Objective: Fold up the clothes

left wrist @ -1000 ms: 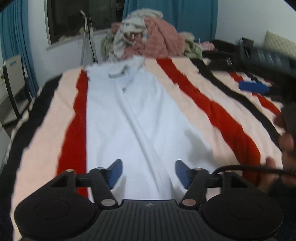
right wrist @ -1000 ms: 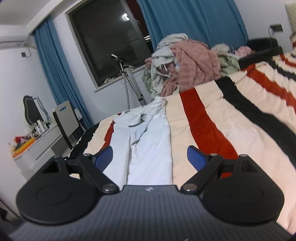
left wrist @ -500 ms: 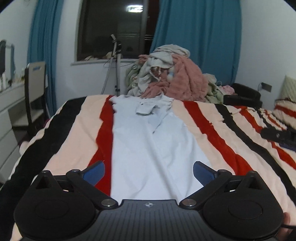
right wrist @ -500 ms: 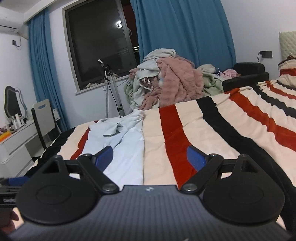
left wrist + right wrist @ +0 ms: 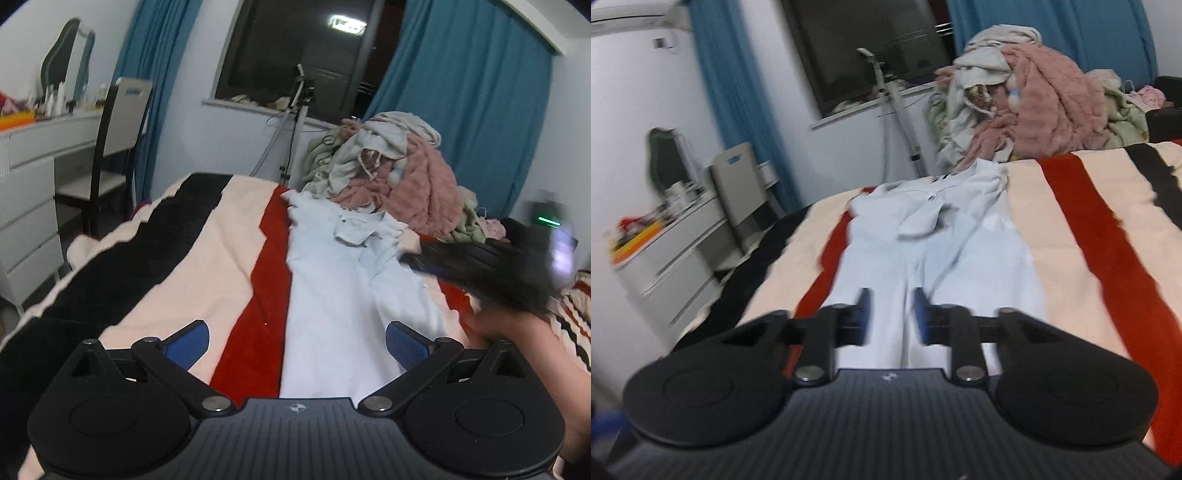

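Lining up on pale trousers [image 5: 934,254] spread along the bed [image 5: 1082,206].
Left gripper [image 5: 297,341] gapes wide; right gripper [image 5: 891,315] is closing, nothing pinched; next, grab the near hem.

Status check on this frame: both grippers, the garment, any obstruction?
Left gripper open, empty. Right gripper closing over the pale blue trousers, fabric not visibly pinched. Trousers flat on striped blanket. Nothing in the way.

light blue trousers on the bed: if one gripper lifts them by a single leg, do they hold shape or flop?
Probably flop: the light blue trousers lie flat and creased on the striped blanket, waistband flap folded over, so thin soft cloth. Likely light. The other leg would probably trail, and the fuzzy blanket may drag on it.
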